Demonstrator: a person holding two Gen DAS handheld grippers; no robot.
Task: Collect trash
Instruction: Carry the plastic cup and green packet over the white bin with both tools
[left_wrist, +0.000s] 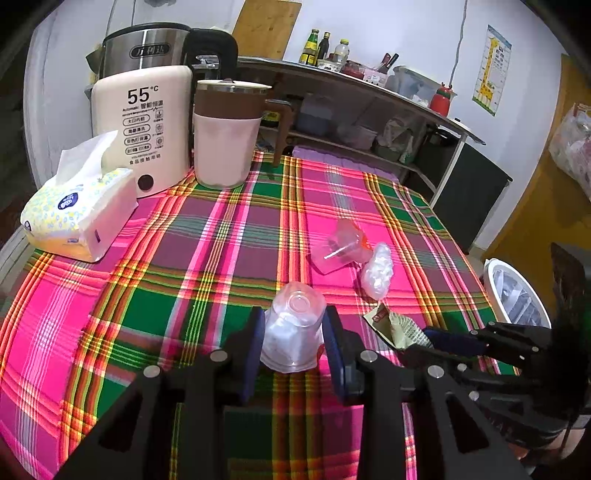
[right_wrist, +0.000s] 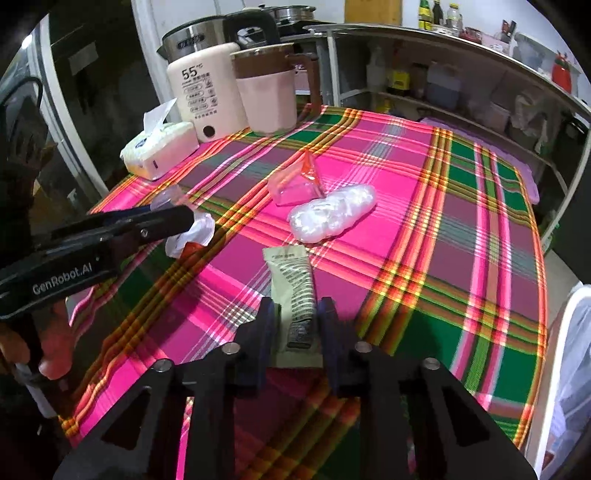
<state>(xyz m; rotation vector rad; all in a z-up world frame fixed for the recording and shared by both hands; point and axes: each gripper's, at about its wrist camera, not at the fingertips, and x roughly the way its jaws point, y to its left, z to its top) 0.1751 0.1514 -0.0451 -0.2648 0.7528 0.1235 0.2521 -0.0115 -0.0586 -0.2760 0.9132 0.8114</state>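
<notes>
Trash rides in both your grippers above the plaid tabletop (left_wrist: 221, 236): left gripper (left_wrist: 294, 334) jaws pinching a crumpled plastic cup (left_wrist: 293, 325), right gripper (right_wrist: 295, 325) jaws apparently pinching a green wrapper (right_wrist: 293, 284), presumably bound for the white bin (left_wrist: 517, 291).

tissue pack (left_wrist: 74, 218), cream warmer (left_wrist: 144, 125) and pink jug (left_wrist: 225, 144) on plaid cloth (left_wrist: 184, 258).
</notes>
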